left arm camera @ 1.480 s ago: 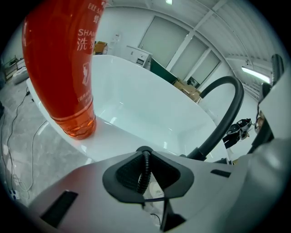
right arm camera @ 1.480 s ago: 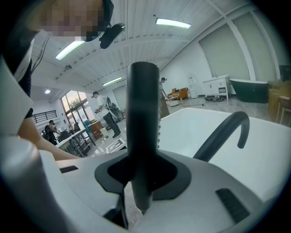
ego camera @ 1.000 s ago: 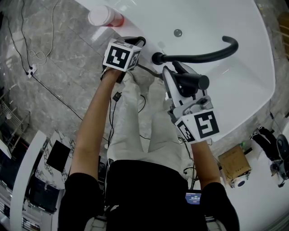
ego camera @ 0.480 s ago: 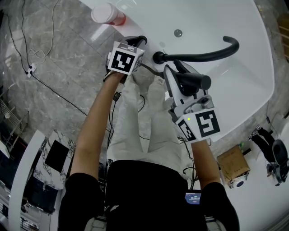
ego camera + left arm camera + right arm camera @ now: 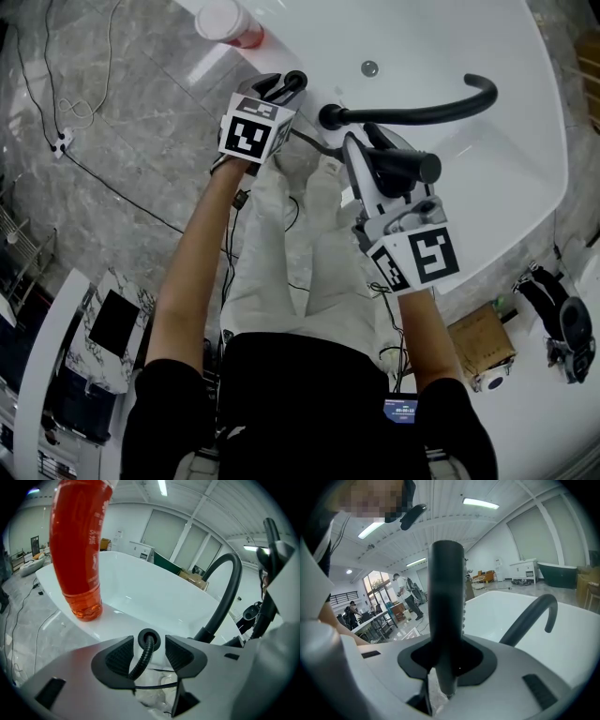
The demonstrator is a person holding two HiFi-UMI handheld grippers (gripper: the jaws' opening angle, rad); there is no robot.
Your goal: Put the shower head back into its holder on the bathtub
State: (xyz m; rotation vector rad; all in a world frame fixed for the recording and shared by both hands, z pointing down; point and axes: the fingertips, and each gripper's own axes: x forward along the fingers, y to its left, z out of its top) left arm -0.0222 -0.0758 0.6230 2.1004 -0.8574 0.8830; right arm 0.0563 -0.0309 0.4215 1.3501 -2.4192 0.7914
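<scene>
The black shower head stands upright between the pads of my right gripper, which is shut on its handle just in front of the bathtub rim. My left gripper sits at the rim over the round black holder ring. The ribbed black hose runs up into that ring between the left pads. Those jaws have just been opening, and the pads stand clear of the hose on both sides. A black curved faucet spout arches over the tub beside the right gripper.
A red drink bottle stands on the rim left of the holder, looming large in the left gripper view as the bottle. The tub drain lies beyond. Cables trail over the grey marble floor. A cardboard box sits at lower right.
The left gripper has tipped a little over the holder ring and its jaws have come apart off the hose. The right gripper and the shower head have stayed put.
</scene>
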